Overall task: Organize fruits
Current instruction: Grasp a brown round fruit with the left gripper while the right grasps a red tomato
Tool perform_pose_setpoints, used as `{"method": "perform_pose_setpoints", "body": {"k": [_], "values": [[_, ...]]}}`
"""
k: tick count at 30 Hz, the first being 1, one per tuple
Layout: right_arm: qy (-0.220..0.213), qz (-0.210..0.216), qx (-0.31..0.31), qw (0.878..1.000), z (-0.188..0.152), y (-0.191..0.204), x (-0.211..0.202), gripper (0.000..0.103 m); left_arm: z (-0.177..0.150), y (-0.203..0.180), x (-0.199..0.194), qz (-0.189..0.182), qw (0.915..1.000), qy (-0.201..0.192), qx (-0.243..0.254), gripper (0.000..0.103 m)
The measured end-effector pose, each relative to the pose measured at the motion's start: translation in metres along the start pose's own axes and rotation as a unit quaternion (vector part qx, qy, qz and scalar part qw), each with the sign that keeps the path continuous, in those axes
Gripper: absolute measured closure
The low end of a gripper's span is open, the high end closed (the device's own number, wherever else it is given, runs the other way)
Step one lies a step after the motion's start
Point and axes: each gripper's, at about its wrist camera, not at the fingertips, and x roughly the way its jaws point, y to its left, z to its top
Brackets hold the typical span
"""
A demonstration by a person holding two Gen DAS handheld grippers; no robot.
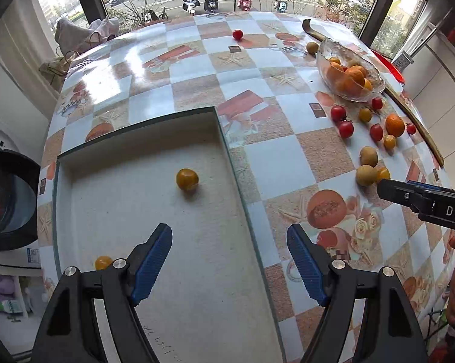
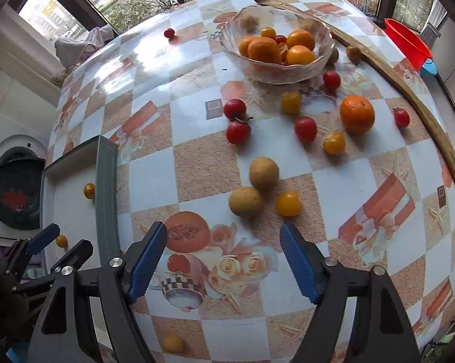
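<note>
My left gripper (image 1: pixel 229 260) is open and empty above a shallow white tray (image 1: pixel 215 287). Two yellow tomatoes lie in the tray: one in the middle (image 1: pixel 187 179), one near my left finger (image 1: pixel 103 262). My right gripper (image 2: pixel 222 260) is open and empty over the table, just short of two brown kiwis (image 2: pixel 245 202) (image 2: pixel 264 173) and a yellow tomato (image 2: pixel 288 203). Beyond them lie red tomatoes (image 2: pixel 238 132), yellow tomatoes (image 2: pixel 334 142) and an orange (image 2: pixel 357 114). A glass bowl (image 2: pixel 287 69) holds oranges and small tomatoes.
A long wooden shoehorn (image 2: pixel 420 112) curves along the table's right edge. A lone red tomato (image 2: pixel 169 33) sits far back. A yellow tomato (image 2: pixel 173 344) lies near the table's front edge. A red basin (image 2: pixel 407 42) stands past the table. A washing machine (image 2: pixel 12 193) is at left.
</note>
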Motion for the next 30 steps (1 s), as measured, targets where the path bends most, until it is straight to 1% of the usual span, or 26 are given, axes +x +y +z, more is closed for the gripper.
{"method": "perform_pose_setpoints", "body": {"k": [2,6,8,12,13,14,16,17,21,24,27,28,29,30], "values": [[0.001,-0.015,0.021,1.000,-0.001,-0.031,-0.002,0.023,0.006,-0.024,0.003,-0.012,0.9998,0.002,0.013,0.023],[-0.006,-0.039,0.044,0.998,0.004,-0.080,-0.005,0.023,0.016,-0.068,0.015,-0.023,0.9991,0.006,0.035,0.023],[-0.010,-0.048,0.047,0.998,0.011,-0.097,-0.005,0.023,0.020,-0.087,0.023,-0.029,0.9987,0.005,0.041,0.023],[-0.021,-0.063,0.048,0.997,0.027,-0.126,-0.004,0.024,0.025,-0.115,0.042,-0.019,0.9982,0.004,0.056,0.023],[-0.024,-0.066,0.046,0.996,0.032,-0.130,-0.002,0.029,0.026,-0.120,0.046,-0.018,0.9982,0.004,0.057,0.023],[-0.026,-0.067,0.043,0.996,0.037,-0.135,-0.001,0.039,0.027,-0.123,0.049,-0.018,0.9983,0.004,0.056,0.024],[-0.024,-0.067,0.038,0.997,0.046,-0.142,0.004,0.048,0.029,-0.129,0.054,-0.019,0.9984,0.004,0.054,0.024],[-0.027,-0.068,0.034,0.997,0.051,-0.145,0.006,0.051,0.031,-0.131,0.056,-0.017,0.9985,0.004,0.053,0.023],[-0.045,-0.074,0.005,0.996,0.071,-0.144,0.010,0.052,0.037,-0.135,0.064,-0.013,0.9991,0.004,0.041,0.024],[-0.053,-0.077,-0.008,0.996,0.084,-0.140,0.013,0.052,0.042,-0.134,0.067,-0.005,0.9995,-0.004,0.030,0.024],[-0.059,-0.081,-0.020,0.995,0.095,-0.137,0.017,0.052,0.045,-0.130,0.071,-0.002,0.9998,0.000,0.019,0.024],[-0.060,-0.083,-0.025,0.994,0.098,-0.135,0.018,0.055,0.045,-0.130,0.072,-0.001,0.9999,0.003,0.016,0.024],[-0.061,-0.087,-0.031,0.994,0.101,-0.133,0.019,0.060,0.045,-0.130,0.073,-0.001,0.9999,0.004,0.015,0.024],[-0.062,-0.090,-0.036,0.993,0.103,-0.131,0.020,0.062,0.045,-0.130,0.074,0.001,0.9999,0.002,0.016,0.024]]}}
